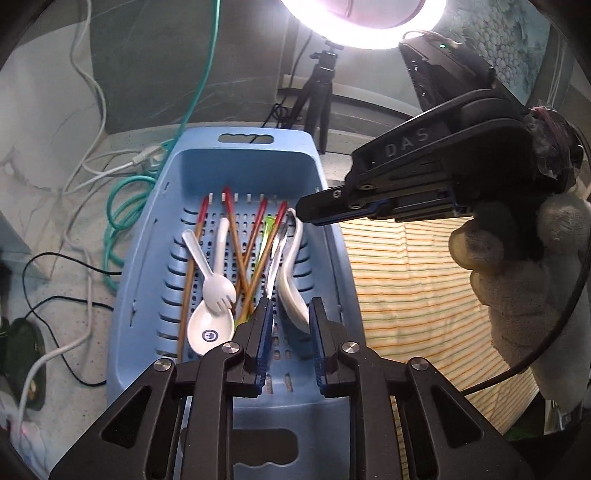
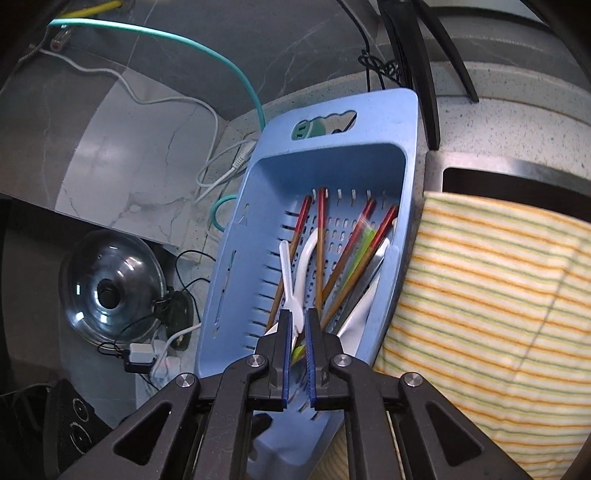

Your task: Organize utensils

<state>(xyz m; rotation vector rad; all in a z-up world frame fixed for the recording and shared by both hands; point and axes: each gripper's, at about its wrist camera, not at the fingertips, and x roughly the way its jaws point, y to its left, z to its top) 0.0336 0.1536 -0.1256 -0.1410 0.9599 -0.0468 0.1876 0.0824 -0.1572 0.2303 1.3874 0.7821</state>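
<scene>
A: Speckled pale countertop (image 1: 85, 332) lies under everything we see, with white and teal cables (image 1: 122, 206) trailing on the left and a ring light (image 1: 364, 22) glaring at the far side. What do we have in the blue basket (image 1: 147, 236)?

B: We see a slotted plastic basket with a handle cut-out at its far end, its long axis running near to far. It sits on the counter just left of a striped yellow cloth (image 1: 413, 280). Inside lie red-tipped chopsticks (image 1: 231, 221), a white spork (image 1: 212, 269), a white ceramic spoon with a round blue mark (image 1: 210, 328), another white spoon (image 1: 293, 266), a metal utensil (image 1: 275, 266) and a green piece (image 1: 267, 229).

A: Which way do they point?

B: Mostly lengthwise along the basket, red tips toward the far end; the chopsticks cross one another at shallow angles. The spork's tines face near, resting over the marked spoon's bowl.

A: And our grippers?

B: We see the left gripper (image 1: 290, 314) above the near end of the basket, jaws apart with a narrow gap, nothing pinched. Our right gripper (image 2: 299, 325), in a gloved hand (image 1: 517, 266), has jaws almost together, a slim gap, holding nothing.
</scene>
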